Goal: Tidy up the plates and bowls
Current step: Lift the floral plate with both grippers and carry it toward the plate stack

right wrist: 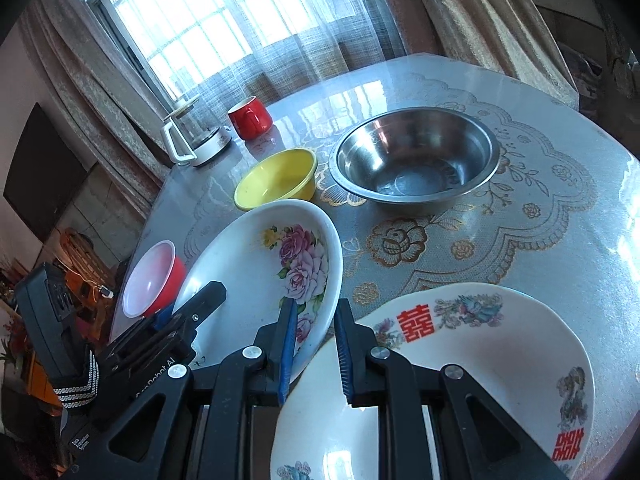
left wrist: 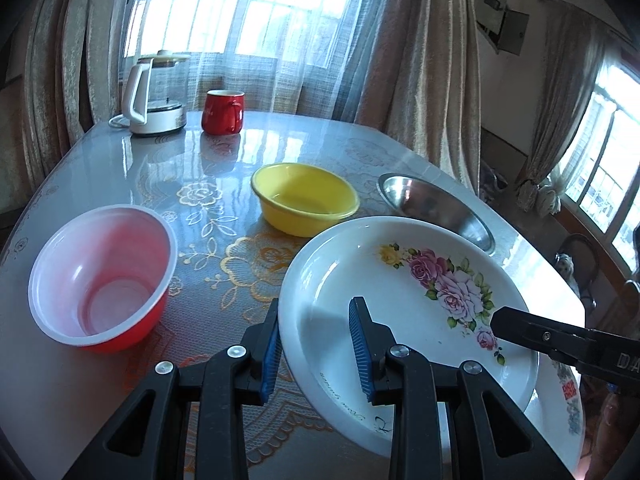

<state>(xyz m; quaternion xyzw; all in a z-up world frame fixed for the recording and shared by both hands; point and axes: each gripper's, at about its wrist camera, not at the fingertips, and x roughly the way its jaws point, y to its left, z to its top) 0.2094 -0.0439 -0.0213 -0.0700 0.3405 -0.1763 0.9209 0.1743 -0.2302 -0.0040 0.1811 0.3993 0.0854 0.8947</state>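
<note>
Rose plate (left wrist: 400, 280) rim sits clamped in left gripper (left wrist: 316, 348).

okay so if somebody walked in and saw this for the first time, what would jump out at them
Probably the white rose plate, tilted up off the table at the near edge with the left gripper clamped on its rim. Beside it, the right gripper pinches the rim of a second plate with red characters. Behind them sit a yellow bowl, a steel bowl and a red bowl.
</note>
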